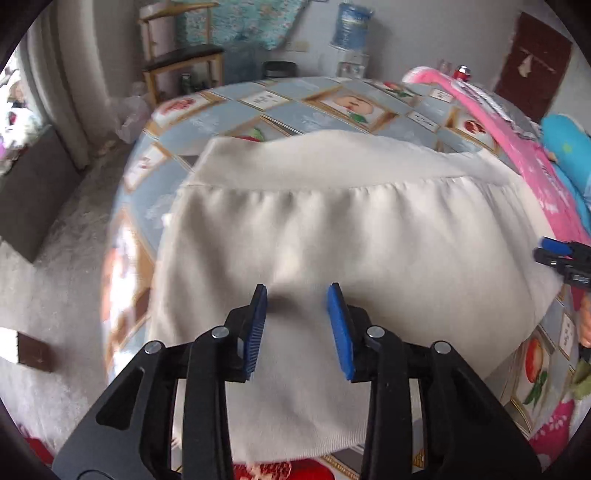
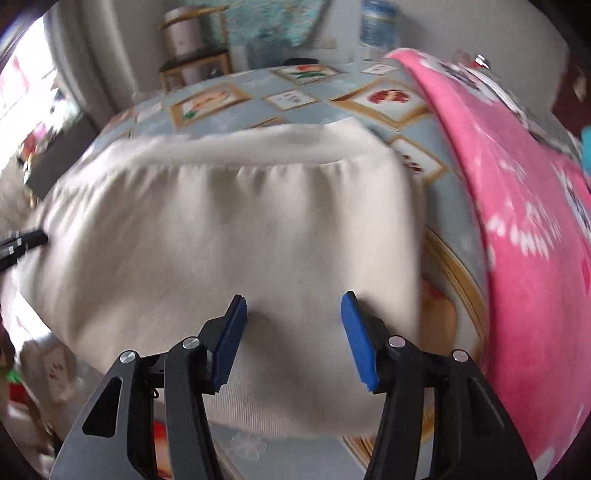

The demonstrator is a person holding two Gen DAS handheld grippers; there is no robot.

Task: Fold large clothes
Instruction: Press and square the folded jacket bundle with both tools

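Note:
A cream garment [image 1: 351,229] lies flat and folded on the patterned blue cover [image 1: 295,107], its ribbed band along the far edge. My left gripper [image 1: 297,290] hovers over the garment's near left part, jaws apart, with only flat cloth beneath them. My right gripper [image 2: 293,299] stands open over the garment [image 2: 221,221] near its right edge, and nothing is pinched between its pads. Each gripper shows at the edge of the other's view: the right gripper [image 1: 561,258] in the left wrist view, the left gripper [image 2: 22,243] in the right wrist view.
A pink blanket [image 2: 517,221] lies bunched along the right side of the cover, with a blue pillow [image 1: 565,140] beyond it. Past the far edge stand a wooden shelf [image 1: 184,59] and a water dispenser [image 1: 349,29]. Pale carpet [image 1: 55,277] lies left.

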